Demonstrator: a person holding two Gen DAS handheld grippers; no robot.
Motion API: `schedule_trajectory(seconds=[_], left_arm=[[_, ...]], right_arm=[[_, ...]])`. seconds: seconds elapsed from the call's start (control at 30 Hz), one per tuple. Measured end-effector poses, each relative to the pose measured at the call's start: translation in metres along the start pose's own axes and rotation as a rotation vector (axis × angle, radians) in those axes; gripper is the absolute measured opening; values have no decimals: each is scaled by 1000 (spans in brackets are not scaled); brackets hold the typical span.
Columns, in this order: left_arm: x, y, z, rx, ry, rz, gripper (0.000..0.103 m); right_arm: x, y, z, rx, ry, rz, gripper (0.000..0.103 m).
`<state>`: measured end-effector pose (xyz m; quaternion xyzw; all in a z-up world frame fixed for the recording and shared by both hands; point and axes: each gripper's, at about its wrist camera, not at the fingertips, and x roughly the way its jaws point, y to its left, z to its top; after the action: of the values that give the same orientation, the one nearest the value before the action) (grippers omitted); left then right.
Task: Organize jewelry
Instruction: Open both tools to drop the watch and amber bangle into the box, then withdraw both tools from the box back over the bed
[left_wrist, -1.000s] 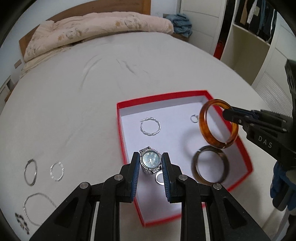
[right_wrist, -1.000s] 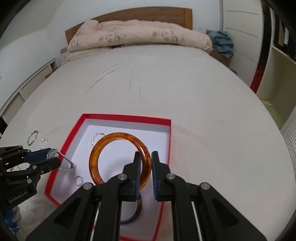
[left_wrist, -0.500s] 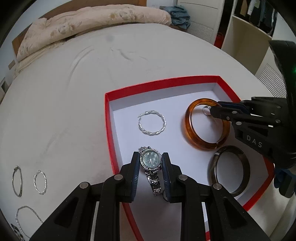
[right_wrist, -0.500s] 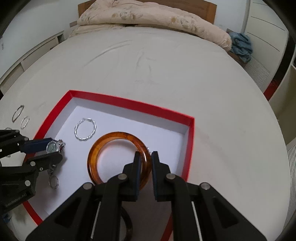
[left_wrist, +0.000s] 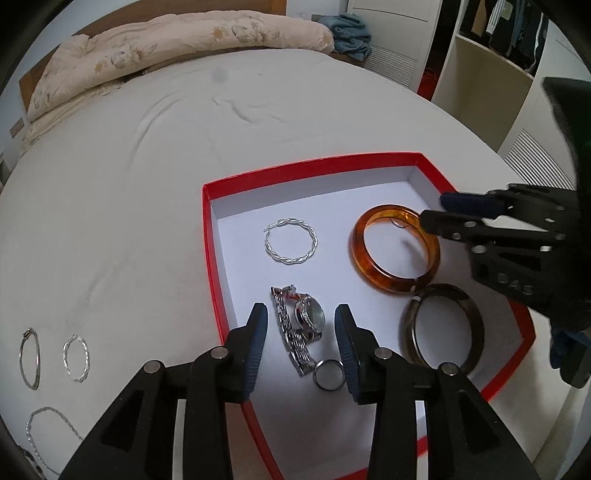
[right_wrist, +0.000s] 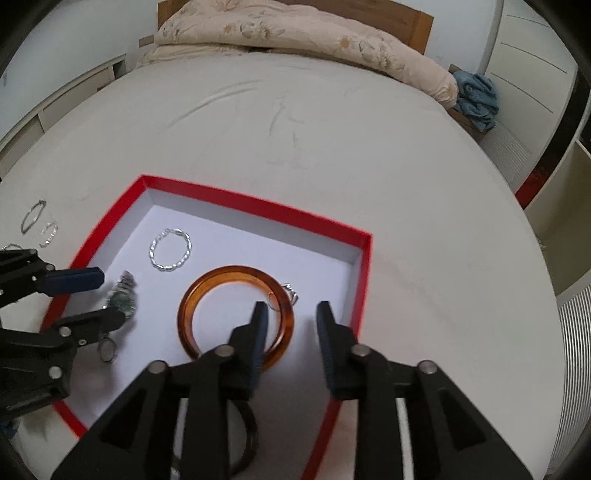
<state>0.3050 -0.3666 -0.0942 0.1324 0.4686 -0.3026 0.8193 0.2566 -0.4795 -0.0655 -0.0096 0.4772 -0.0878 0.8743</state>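
- Far left of the left wrist view, three silver hoops still lie on the bed sheet (left_wrist: 110, 206), outside the box: a plain hoop (left_wrist: 29, 358), a twisted hoop (left_wrist: 75, 358) and a thin chain loop (left_wrist: 48, 432) at the lower left.
- Centre: the left gripper (left_wrist: 300, 334) has its jaws opening, and the wristwatch (left_wrist: 303, 325) lies loose between them on the floor of the red box (left_wrist: 207, 236). My advice is to lift straight up, clear of the band and the small ring (left_wrist: 328, 374).
- Right of centre: the right gripper (right_wrist: 290, 325) is opening too. One finger stands inside the amber bangle (right_wrist: 236, 314), but nothing is gripped. Withdraw gently so the finger does not drag the bangle onto the dark bangle (left_wrist: 443, 328).
- Right edge: faint letters on the right gripper's body, too blurred to read.
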Motion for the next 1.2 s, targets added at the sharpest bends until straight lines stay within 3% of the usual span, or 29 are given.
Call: schedule_trajectory(seconds=[0.33,0.53,0.63,0.87,1.2], left_arm=[[-76,9,-13,-22,-51,-7,42],[-141,12,-42,-42,-87,37,42],[-172,8,-64,-54,-93,62,43],[-222,-1,-122,-75,-93,100,59],[-261,13,-212,-135,-78,136,60]], right_arm=[[-92,-7,-26,60,-71,-14,29],[-145,-12,-48,135,-102,-2,30],[-171,-3,-63,173,-117,33,36],[-218,43,-101,182,-140,120,40],[-259,92,-146,197,-171,194,50]])
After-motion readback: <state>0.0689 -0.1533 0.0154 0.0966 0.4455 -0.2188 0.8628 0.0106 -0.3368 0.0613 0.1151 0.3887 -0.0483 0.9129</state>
